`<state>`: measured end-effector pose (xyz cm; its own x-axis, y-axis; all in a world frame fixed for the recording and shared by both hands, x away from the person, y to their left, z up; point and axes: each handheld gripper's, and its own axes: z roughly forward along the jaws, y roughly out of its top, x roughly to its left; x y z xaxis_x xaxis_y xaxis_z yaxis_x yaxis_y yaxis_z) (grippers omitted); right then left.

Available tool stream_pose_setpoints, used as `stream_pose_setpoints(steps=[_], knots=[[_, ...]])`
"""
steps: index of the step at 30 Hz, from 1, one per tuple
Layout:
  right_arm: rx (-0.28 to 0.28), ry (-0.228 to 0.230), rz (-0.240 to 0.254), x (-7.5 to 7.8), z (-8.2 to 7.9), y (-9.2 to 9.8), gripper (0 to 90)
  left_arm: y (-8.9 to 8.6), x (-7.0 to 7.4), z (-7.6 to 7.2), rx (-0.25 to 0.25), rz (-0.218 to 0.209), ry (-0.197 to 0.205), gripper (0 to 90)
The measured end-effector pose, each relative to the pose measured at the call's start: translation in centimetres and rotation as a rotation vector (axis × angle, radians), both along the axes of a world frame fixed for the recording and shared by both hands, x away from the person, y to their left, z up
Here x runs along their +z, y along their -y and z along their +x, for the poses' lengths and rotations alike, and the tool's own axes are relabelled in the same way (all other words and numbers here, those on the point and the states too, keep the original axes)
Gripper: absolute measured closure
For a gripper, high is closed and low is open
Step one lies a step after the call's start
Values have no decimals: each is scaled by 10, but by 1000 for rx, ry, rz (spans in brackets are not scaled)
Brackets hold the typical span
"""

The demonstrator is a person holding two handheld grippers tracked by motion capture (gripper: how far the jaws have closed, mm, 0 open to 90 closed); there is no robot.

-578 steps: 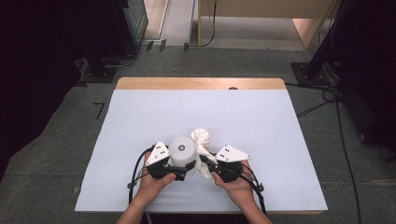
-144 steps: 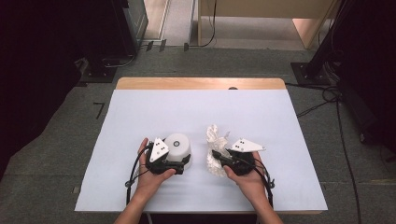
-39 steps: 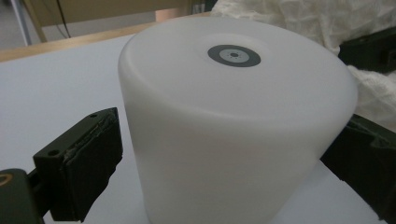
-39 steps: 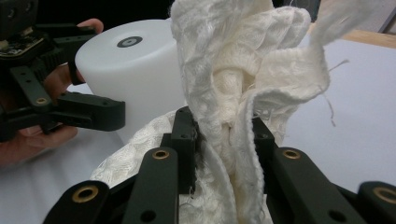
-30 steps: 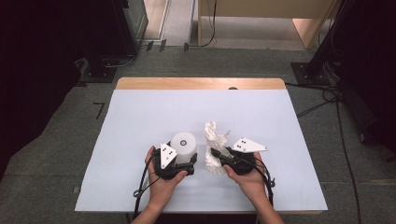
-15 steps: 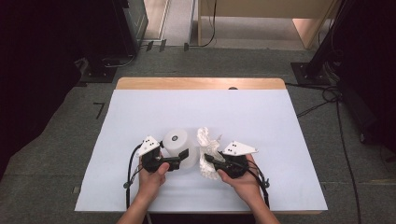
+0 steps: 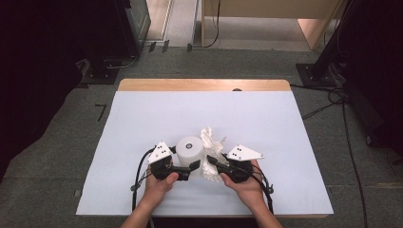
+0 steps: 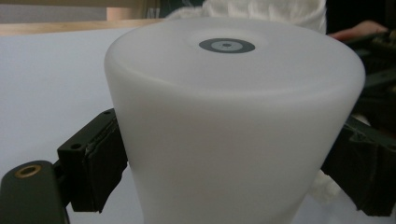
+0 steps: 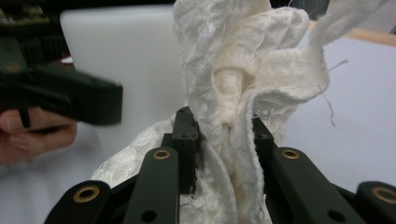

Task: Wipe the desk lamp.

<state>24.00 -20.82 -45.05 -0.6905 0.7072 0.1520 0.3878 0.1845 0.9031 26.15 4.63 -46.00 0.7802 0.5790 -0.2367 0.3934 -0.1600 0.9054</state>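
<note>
A white plastic cup [image 7: 190, 150] stands upside down on the white table [image 7: 142, 118], near its front edge. My left gripper [image 7: 187, 167] is shut on the cup [image 8: 233, 130], one jaw on each side of its wall. A crumpled white cloth [image 7: 212, 154] lies bunched against the cup's right side. My right gripper [image 7: 214, 164] is shut on a fold of that cloth [image 9: 233, 93], which rises between its jaws. The cup [image 9: 126, 65] stands just behind the cloth in the right gripper view, and the left gripper's jaw crosses in front of it.
The table's wooden far edge [image 7: 204, 84] lies at the back. Stands and cables [image 7: 332, 90] sit on the grey floor around the table. Bare table surface spreads to the left, right and back of the grippers.
Both grippers have drawn closer together. The left one has moved right with the cup, and the cloth in the right gripper now presses against the cup's side.
</note>
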Motion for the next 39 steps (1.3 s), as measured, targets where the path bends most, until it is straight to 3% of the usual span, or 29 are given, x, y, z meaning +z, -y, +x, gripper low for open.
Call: stream_pose_setpoints(steps=[5,10,16,21,23,25,28,34,35,39], knots=[[2,50,31,13,-5,4,720,9,-4,-2,-16,67,7,86],[23,90,34,21,-8,6,720,10,-3,-3,-27,71,14,86],[32,23,9,8,-2,4,720,1,1,0,-9,20,4,86],[73,-49,-10,-6,4,-2,718,-9,7,3,30,-2,17,86],[81,-54,-37,-10,4,-5,717,-13,9,3,47,-4,31,86],[71,-62,-46,-11,4,-6,717,-13,8,3,77,27,67,86],[48,-48,-34,-9,5,-3,717,-10,5,1,127,111,120,86],[-25,-39,-6,-5,7,10,718,-8,-2,2,197,161,142,85],[-49,-36,4,-4,8,15,718,-9,-3,3,228,182,148,85],[-77,-30,16,-2,9,21,719,-12,-7,6,229,201,139,84]])
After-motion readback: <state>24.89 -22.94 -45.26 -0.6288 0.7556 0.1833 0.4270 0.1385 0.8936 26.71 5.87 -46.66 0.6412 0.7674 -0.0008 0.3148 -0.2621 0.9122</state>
